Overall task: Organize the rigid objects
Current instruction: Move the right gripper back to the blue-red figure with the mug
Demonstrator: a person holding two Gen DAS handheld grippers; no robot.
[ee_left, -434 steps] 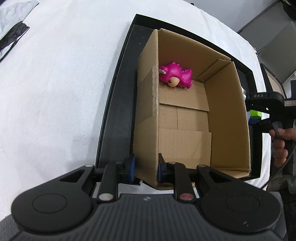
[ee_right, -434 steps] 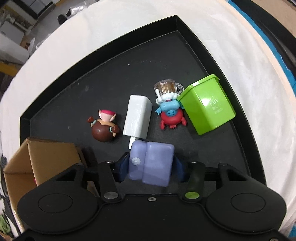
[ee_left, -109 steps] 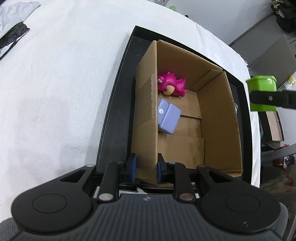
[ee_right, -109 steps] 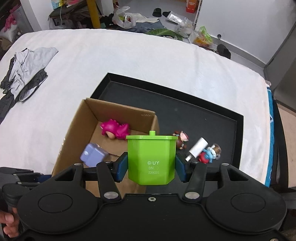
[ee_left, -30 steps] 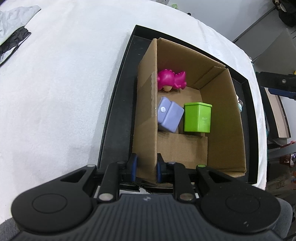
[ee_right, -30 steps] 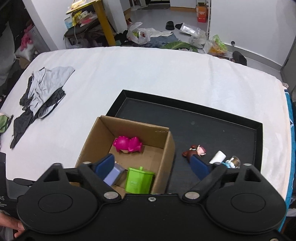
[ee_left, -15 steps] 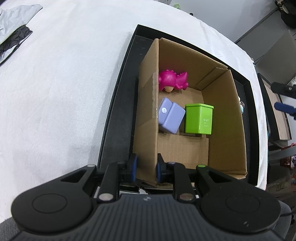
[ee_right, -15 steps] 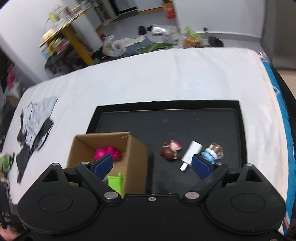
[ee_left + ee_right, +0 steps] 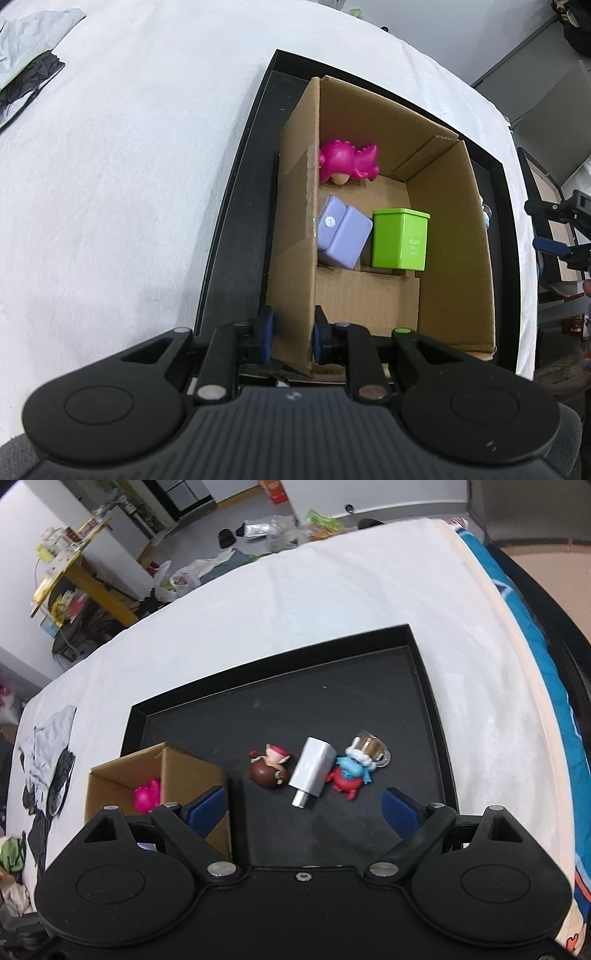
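Observation:
My left gripper [image 9: 290, 336] is shut on the near left wall of a cardboard box [image 9: 295, 229]. Inside the box lie a pink dinosaur toy [image 9: 347, 162], a lilac block [image 9: 343, 236] and a green bin [image 9: 400, 238]. In the right wrist view the box [image 9: 184, 771] stands at the left of a black tray [image 9: 332, 701]. My right gripper [image 9: 304, 812] is open and empty above the tray. Ahead of it lie a brown figure [image 9: 269, 766], a white cylinder [image 9: 312, 768], a blue and red figure [image 9: 349, 773] and a small mug [image 9: 371, 749].
The tray sits on a white cloth [image 9: 295, 602]. Grey and black clothes [image 9: 44, 753] lie on the cloth at the far left. The right gripper shows at the right edge of the left wrist view [image 9: 554, 229]. The bed edge with blue trim [image 9: 535, 646] is at the right.
My right gripper has swung right, away from the box and over the loose toys on the tray, still open. The left gripper keeps its hold on the box wall.

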